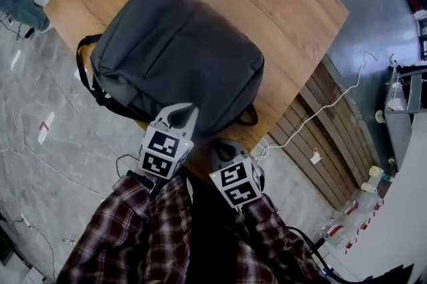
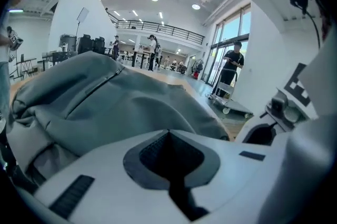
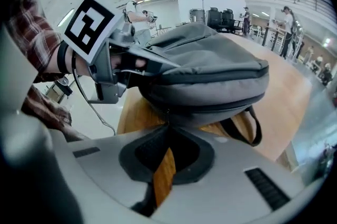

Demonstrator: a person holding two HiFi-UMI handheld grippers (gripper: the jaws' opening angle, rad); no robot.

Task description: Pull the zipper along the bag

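A grey backpack (image 1: 177,49) (image 2: 105,97) (image 3: 210,65) lies flat on a wooden table (image 1: 287,3). My left gripper (image 1: 189,109) (image 2: 168,131) (image 3: 159,63) is shut, its tips against the bag's near upper edge; I see no fabric pinched between them. My right gripper (image 1: 222,143) (image 3: 168,125) is below the bag's near side, shut at the dark zipper line (image 3: 221,104). A thin dark zipper pull (image 3: 167,116) runs down from that line into its tips. Table wood shows through the gap behind the right jaws.
The bag's shoulder straps (image 1: 87,69) hang over the table's left edge and a carry handle (image 1: 248,117) (image 3: 253,128) loops off the near side. A white cable (image 1: 320,113) trails across the floor on the right. A person (image 1: 20,6) stands at the far left.
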